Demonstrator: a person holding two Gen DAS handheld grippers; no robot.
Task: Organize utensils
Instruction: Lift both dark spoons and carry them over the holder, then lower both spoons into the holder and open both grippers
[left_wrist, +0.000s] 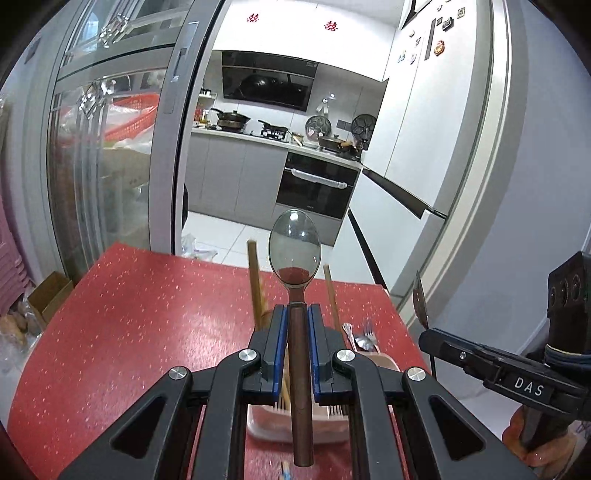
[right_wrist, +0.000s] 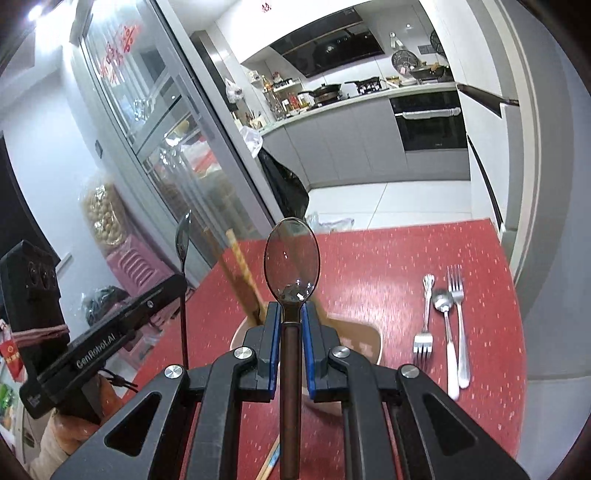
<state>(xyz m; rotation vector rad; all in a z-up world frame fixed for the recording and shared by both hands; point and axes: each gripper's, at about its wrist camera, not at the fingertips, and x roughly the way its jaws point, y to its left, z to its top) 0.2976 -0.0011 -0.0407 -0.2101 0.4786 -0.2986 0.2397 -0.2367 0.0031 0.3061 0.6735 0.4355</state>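
Note:
My left gripper (left_wrist: 297, 314) is shut on a brown-handled spoon (left_wrist: 294, 243), bowl up, above a pink utensil holder (left_wrist: 266, 428) with chopsticks (left_wrist: 255, 280) in it. My right gripper (right_wrist: 288, 312) is shut on a second brown-handled spoon (right_wrist: 291, 254), also upright over the pink holder (right_wrist: 364, 334). Each gripper shows in the other's view: the right gripper (left_wrist: 428, 334) at the right edge, the left gripper (right_wrist: 177, 284) at the left. Two forks (right_wrist: 456, 291) and a small spoon (right_wrist: 443, 301) lie on the red table (right_wrist: 388, 266).
The red speckled table (left_wrist: 147, 302) ends at its far edge before the kitchen floor. A glass sliding door (left_wrist: 110, 166) stands at the left, a white fridge (left_wrist: 424, 129) at the right. A chopstick (right_wrist: 271, 458) lies near the table's front.

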